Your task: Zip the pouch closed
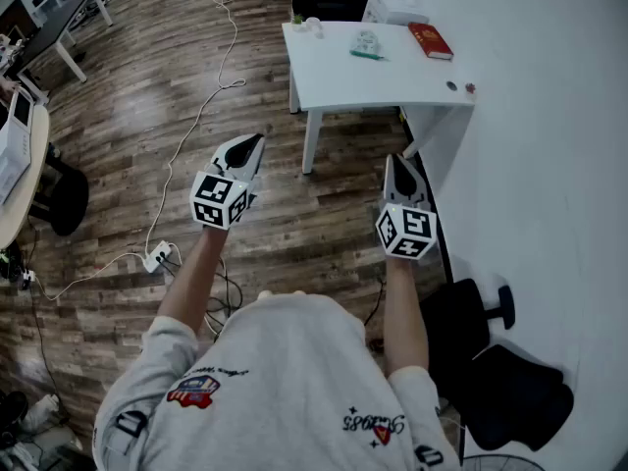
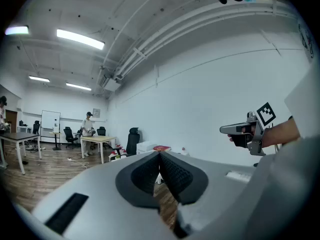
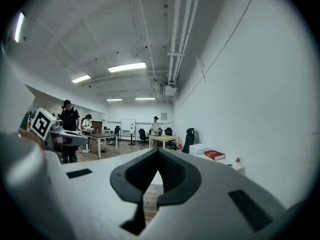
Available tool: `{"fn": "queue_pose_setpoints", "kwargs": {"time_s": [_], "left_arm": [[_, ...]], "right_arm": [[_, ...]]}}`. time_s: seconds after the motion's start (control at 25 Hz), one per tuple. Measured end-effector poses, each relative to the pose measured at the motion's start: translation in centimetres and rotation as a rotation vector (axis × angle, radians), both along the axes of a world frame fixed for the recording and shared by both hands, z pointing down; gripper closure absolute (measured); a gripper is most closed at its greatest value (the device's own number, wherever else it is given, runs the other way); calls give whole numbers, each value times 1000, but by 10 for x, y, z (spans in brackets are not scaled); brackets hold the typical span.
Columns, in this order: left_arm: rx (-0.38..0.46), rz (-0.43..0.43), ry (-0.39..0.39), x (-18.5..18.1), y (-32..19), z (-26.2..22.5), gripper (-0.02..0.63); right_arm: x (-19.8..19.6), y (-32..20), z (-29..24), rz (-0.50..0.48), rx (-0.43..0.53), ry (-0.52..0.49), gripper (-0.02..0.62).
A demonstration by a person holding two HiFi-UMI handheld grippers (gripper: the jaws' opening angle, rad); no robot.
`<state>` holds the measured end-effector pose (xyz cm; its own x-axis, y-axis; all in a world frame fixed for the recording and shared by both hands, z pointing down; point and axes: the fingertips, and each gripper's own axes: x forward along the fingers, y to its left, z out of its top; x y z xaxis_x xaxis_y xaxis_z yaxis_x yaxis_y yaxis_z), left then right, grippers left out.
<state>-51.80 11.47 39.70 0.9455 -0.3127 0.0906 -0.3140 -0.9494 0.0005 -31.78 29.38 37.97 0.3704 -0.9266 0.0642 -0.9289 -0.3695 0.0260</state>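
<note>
I see a white table (image 1: pixel 363 81) against the wall ahead. On it lie a red book (image 1: pixel 430 40), a white box (image 1: pixel 394 6), a small pale item (image 1: pixel 366 41) I cannot identify, and tiny things near its corners. On the wooden floor (image 1: pixel 118 106), a white cable (image 1: pixel 203 114) runs to a power strip (image 1: pixel 157 257).

The desk (image 1: pixel 392 77) stands ahead, against the wall (image 1: pixel 549 116) at right. On it a book (image 1: pixel 430 40) lies right of a small item (image 1: pixel 367 42), a box (image 1: pixel 394 6) behind both. The left gripper (image 1: pixel 257 139) and right gripper (image 1: pixel 393 159) hang side by side before the desk.
</note>
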Motion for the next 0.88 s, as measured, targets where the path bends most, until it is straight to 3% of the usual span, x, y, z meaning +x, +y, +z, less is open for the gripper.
{"fn": "queue_pose_setpoints", "kwargs": {"time_s": [0.16,0.44,0.56,0.88], "left_arm": [[5,-7,9,-4,5,0,600],[24,-10,-11,-8,14,5,598],[24,-23,-9,-7,15,5,588],[-13,-37,-5,-5,21,13,314]], "right_arm": [[-4,7,0,-10,39,-21,591],[-3,16,9,12,19,-39,595],[-5,16,13,-10,10,-33,541],[-10,16,20,-15,-2,-2,312]]}}
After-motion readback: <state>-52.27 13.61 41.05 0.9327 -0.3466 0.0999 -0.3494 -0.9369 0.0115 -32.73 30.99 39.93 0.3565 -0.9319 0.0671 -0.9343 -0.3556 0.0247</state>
